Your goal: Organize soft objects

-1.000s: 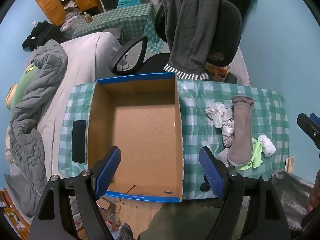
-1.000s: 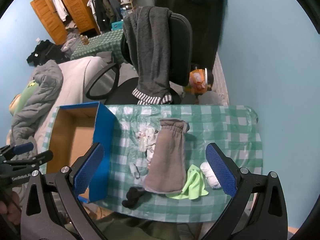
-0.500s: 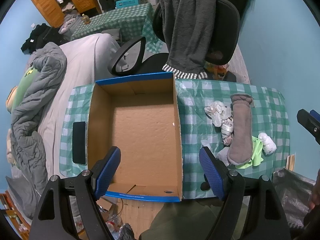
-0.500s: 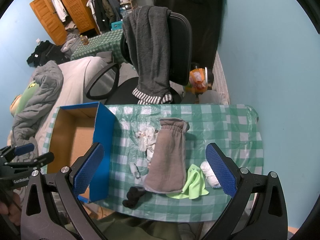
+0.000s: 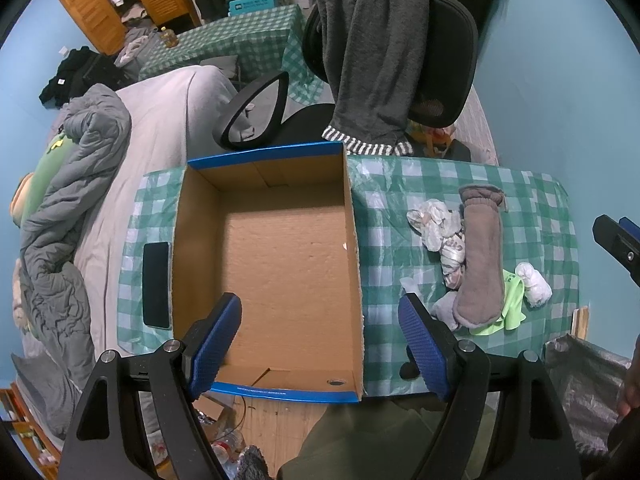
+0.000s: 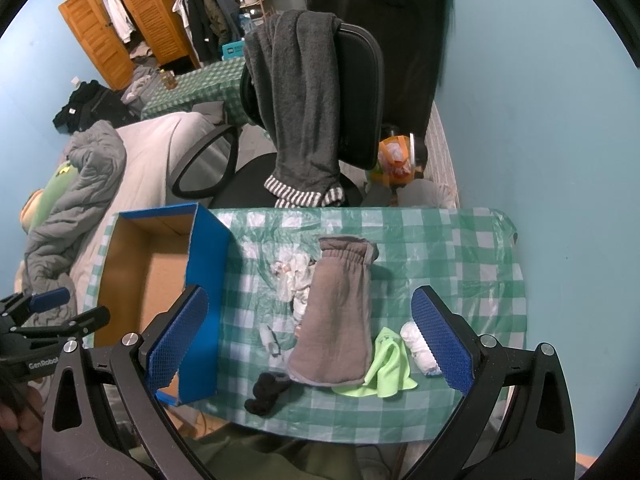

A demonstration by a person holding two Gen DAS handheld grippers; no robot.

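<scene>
A black phone [image 5: 156,284] lies on the desk [image 6: 440,248] left of the cardboard box [image 5: 268,264], which holds nothing. Right of the box, a grey sock [image 6: 336,316], green cloth [image 6: 386,364] and white bundles [image 6: 294,272] lie clustered. Both grippers [image 5: 320,340] [image 6: 310,344] hover with jaws wide

My left claw [image 5: 320,338] hangs wide open over the near end of the box [image 5: 268,264], which sits on the table [image 5: 380,196] toward its left edge. A phone [image 5: 156,284] lies beside the box. Near the right edge, a grey sock [image 5: 480,264] overlaps a green cloth [image 5: 508,312].
</scene>
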